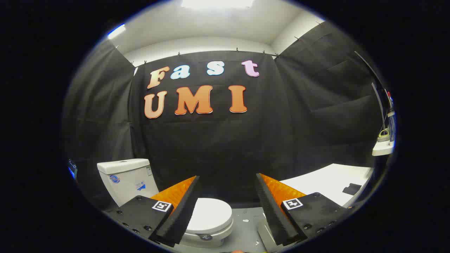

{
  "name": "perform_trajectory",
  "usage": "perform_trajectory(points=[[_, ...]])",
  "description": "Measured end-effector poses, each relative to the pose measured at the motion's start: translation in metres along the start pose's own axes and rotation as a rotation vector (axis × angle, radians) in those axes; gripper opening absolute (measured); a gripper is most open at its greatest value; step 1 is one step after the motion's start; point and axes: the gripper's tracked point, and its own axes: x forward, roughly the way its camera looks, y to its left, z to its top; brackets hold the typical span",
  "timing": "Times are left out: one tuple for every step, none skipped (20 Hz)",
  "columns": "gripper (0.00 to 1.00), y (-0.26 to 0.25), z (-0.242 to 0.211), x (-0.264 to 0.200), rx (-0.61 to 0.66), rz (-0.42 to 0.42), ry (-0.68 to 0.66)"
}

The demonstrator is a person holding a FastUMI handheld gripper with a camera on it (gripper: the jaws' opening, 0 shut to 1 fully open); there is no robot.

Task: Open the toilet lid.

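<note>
Black-and-orange two-finger gripper (pixel 225 207) spread wide, empty, hovering above closed white oval toilet lid (pixel 210 215), white cistern (pixel 126 179) beyond-left of lid.

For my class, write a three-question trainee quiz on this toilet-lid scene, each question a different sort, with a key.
1. True or false: the toilet lid is already raised.
2. Multiple choice: the hand-held gripper has its fingers A) spread wide apart, B) pressed on the lid, C) closed together.
3. Fill in: behind the bowl, against the black cloth wall, stands the white ____.

Key:
1. False; the lid lies flat on the bowl.
2. A; they grip nothing, and the lid lies beyond and below them.
3. Cistern.
</note>
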Motion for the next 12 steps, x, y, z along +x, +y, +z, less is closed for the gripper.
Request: perform_trajectory(points=[[0.99, 0.002, -0.0009, -0.0002, 0.0, 0.004, 0.001], [0.99, 0.0021, -0.001, -0.0016, -0.002, 0.006, 0.002], [0.99, 0.0024, -0.0017, -0.0009, -0.008, 0.006, 0.003], [0.99, 0.0027, -0.0008, -0.0009, -0.018, 0.003, 0.003], [0.99, 0.004, -0.0011, -0.0004, -0.025, 0.007, 0.005], [0.99, 0.006, -0.0017, -0.0014, -0.024, 0.01, 0.007], [0.99, 0.0056, -0.0025, -0.001, -0.021, 0.013, 0.01], [0.99, 0.0055, -0.003, -0.0012, -0.02, 0.011, 0.014], [0.99, 0.0042, -0.0032, -0.0008, -0.018, 0.008, 0.017], [0.99, 0.0031, -0.0026, -0.0014, -0.016, 0.005, 0.019], [0.99, 0.0023, -0.002, -0.0016, -0.015, 0.003, 0.019], [0.99, 0.0019, -0.0021, -0.002, -0.016, -0.002, 0.02]])
